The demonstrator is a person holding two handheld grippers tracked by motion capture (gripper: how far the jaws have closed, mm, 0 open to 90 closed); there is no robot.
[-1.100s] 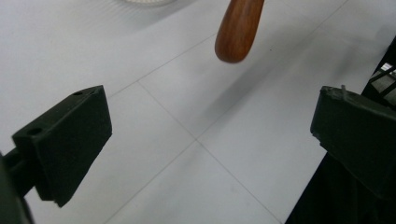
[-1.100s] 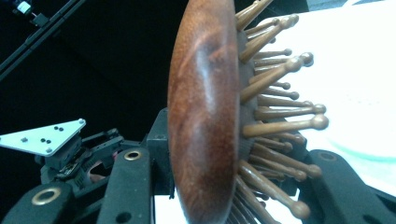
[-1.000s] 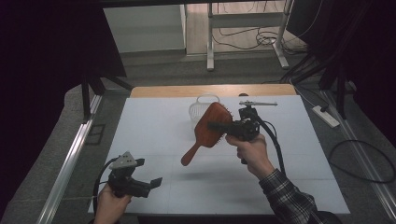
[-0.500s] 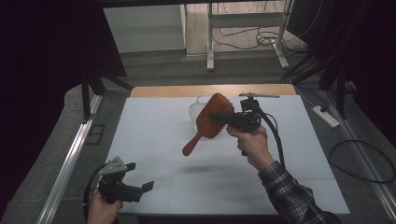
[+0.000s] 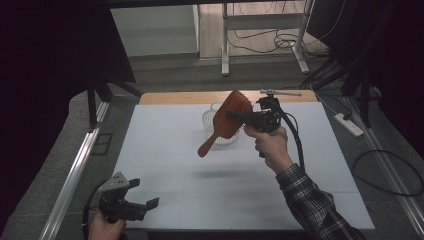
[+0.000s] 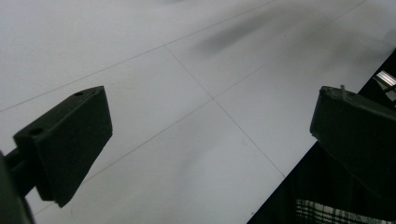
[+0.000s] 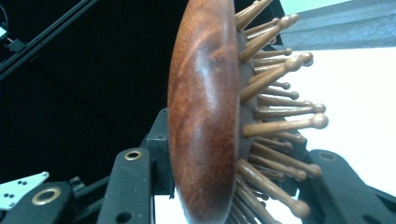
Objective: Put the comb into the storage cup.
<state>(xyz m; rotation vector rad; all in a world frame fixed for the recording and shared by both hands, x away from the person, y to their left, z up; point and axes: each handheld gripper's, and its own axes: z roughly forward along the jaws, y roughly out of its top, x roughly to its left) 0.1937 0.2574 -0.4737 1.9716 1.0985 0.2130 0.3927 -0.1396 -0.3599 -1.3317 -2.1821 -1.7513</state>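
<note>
High view: the right claw (image 5: 240, 117) is pinching the wooden hairbrush (image 5: 226, 121) by its head, above centre of the frame, over a clear basket (image 5: 209, 120) on the white surface (image 5: 250, 195). The left claw (image 5: 142, 206) is hovering spread at lower left, near the surface's front edge.

Left gripper view: its jaws are gaping over bare surface, with open room ahead.

Right gripper view: jaws are squeezing back and bristles (image 7: 280, 123); the rounded back could be slipping, so the handle may be swinging down.
</note>
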